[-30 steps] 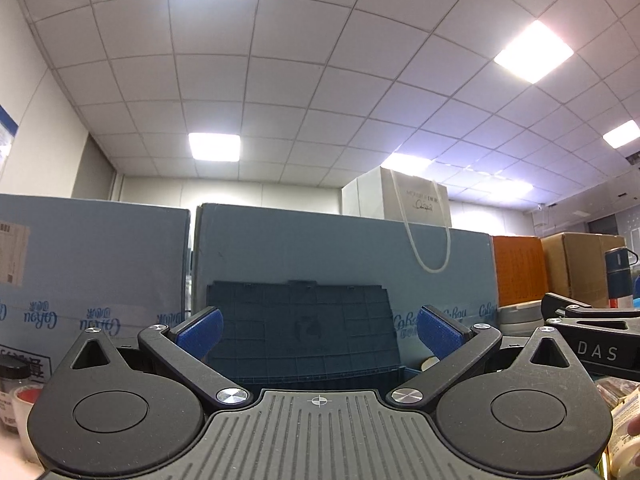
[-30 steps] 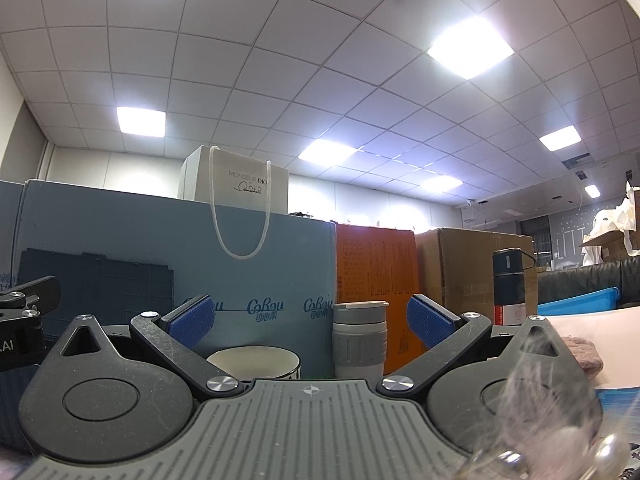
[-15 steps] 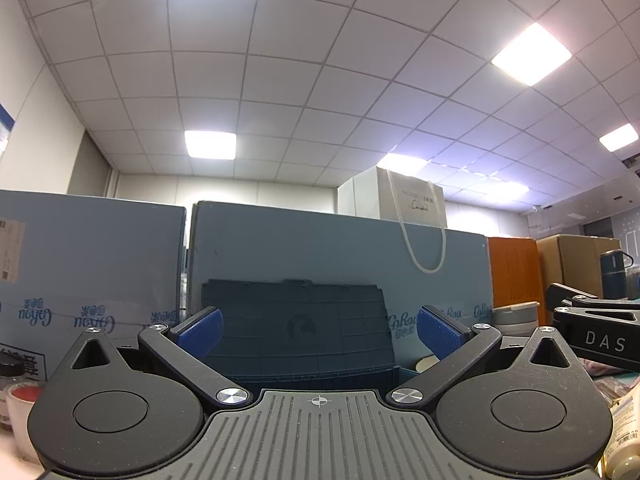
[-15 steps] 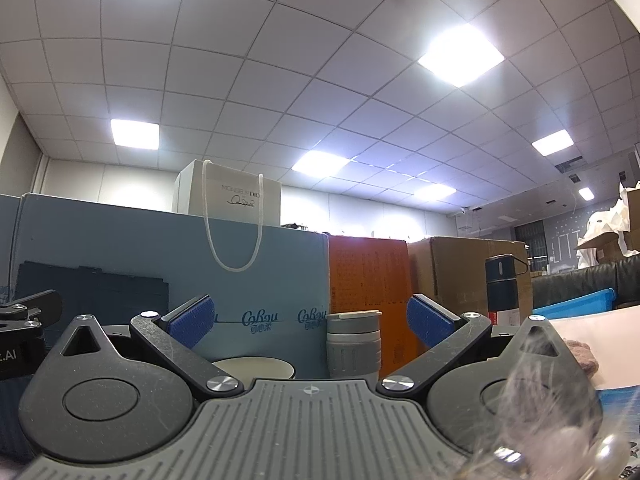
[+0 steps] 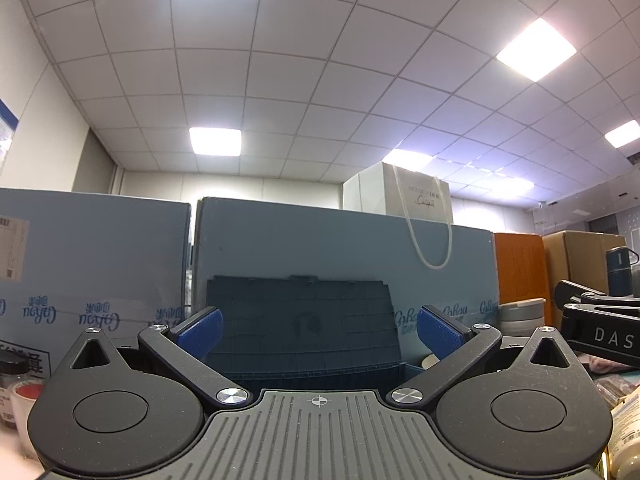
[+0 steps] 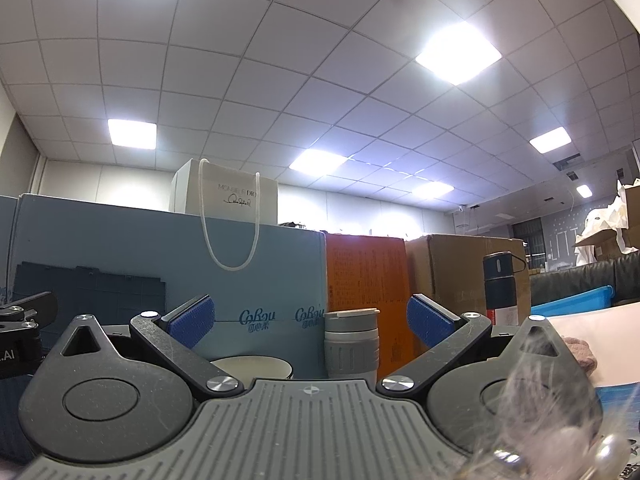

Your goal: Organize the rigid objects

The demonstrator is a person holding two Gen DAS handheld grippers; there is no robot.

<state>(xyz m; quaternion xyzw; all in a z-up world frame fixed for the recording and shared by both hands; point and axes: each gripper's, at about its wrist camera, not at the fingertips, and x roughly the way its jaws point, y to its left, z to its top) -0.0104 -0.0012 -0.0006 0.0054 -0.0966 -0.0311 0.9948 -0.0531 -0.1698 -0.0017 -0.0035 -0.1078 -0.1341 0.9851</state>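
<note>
My left gripper (image 5: pixel 318 330) is open with nothing between its blue pads, tilted upward toward a dark blue plastic crate lid (image 5: pixel 302 324) standing against a blue carton (image 5: pixel 340 248). My right gripper (image 6: pixel 310 318) is open and empty too. Between its fingers I see a white bowl (image 6: pixel 251 367) and a grey lidded cup (image 6: pixel 351 346) standing in front of it. A dark blue flask (image 6: pixel 502 286) stands further right. The right gripper's body (image 5: pixel 600 330) shows at the right edge of the left wrist view.
Blue cartons (image 5: pixel 92 264), an orange box (image 6: pixel 366 276) and a brown carton (image 6: pixel 460 272) form a wall behind the objects. A white paper bag (image 6: pixel 226 200) sits on top. A jar with a dark lid (image 5: pixel 12 376) stands at far left. A pink item (image 6: pixel 580 354) lies at right.
Both grippers have tilted a little further upward, so the boxes and objects sit lower in the views. Both stay open and empty.
</note>
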